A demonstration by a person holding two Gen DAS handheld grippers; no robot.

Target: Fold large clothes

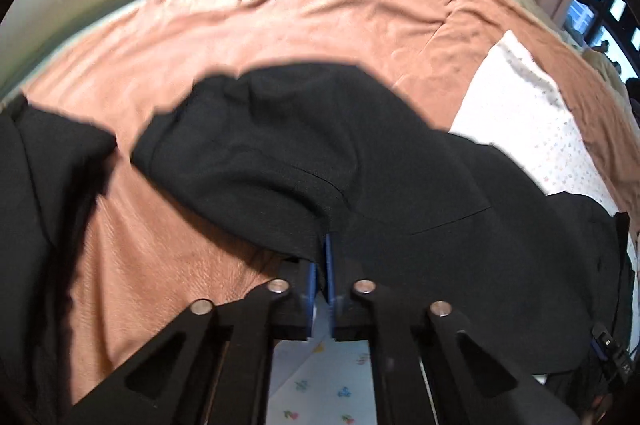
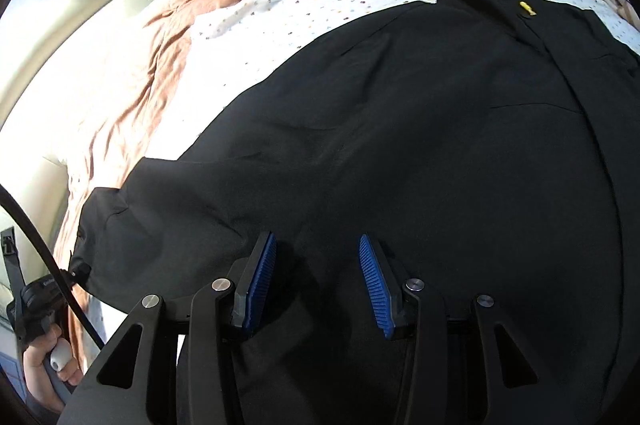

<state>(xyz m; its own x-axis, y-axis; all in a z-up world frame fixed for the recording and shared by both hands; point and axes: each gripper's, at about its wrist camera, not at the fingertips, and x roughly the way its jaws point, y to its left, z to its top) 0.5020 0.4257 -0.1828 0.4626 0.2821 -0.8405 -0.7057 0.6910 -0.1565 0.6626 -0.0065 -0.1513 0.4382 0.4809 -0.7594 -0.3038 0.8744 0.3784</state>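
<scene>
A black garment (image 2: 400,129) lies on a bed with a brown blanket (image 1: 280,17) bare toward twelve o'clock. The left gripper (image 1: 322,245) pinches its hem; the right gripper (image 2: 318,249) has its fingers partly apart, holding nothing.

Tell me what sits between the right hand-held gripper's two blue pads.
Black garment fabric fills the gap between the right hand-held gripper pads, which stand apart without visibly pressing it; the right wrist view shows this.

Bright daylight, fisheye-warped edges — slight motion blur
</scene>
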